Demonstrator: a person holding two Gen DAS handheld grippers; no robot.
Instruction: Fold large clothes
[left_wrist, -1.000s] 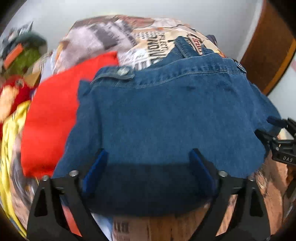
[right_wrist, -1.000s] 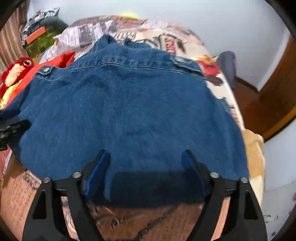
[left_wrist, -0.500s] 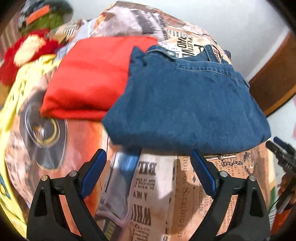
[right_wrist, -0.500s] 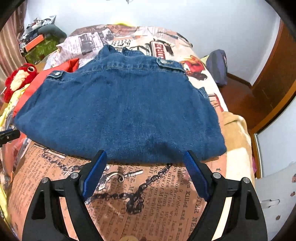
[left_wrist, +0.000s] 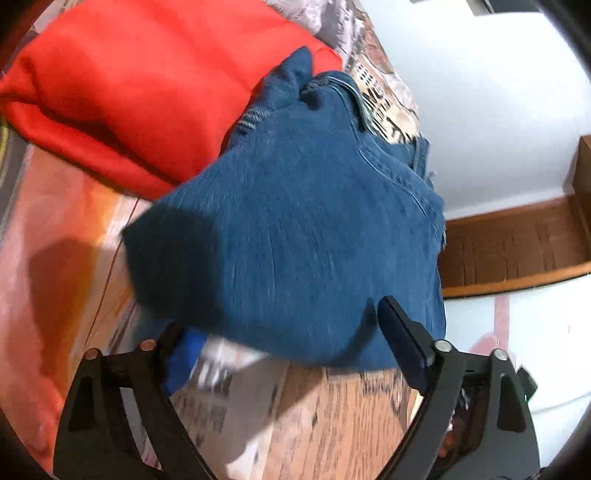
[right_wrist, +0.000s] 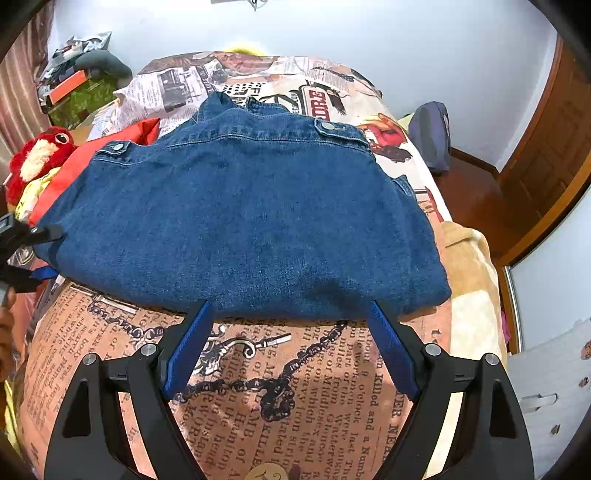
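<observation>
A folded blue denim jacket (right_wrist: 240, 218) lies flat on the bed with its collar at the far end. It also shows in the left wrist view (left_wrist: 295, 229), close and blurred. My left gripper (left_wrist: 288, 343) is open at the jacket's left edge, its fingers astride the near corner of the denim. It shows at the left border of the right wrist view (right_wrist: 26, 251). My right gripper (right_wrist: 288, 336) is open and empty, just short of the jacket's near edge.
A folded red garment (left_wrist: 140, 85) lies left of the jacket, partly under it. A printed bedspread (right_wrist: 280, 384) covers the bed. A red plush toy (right_wrist: 40, 155) sits at the far left. A dark bag (right_wrist: 430, 134) and wooden door (right_wrist: 546, 158) are to the right.
Both grippers pulled back off the jacket. Then my left gripper swung round to the jacket's left side and moved in close to its corner. The right gripper stayed near the front edge.
</observation>
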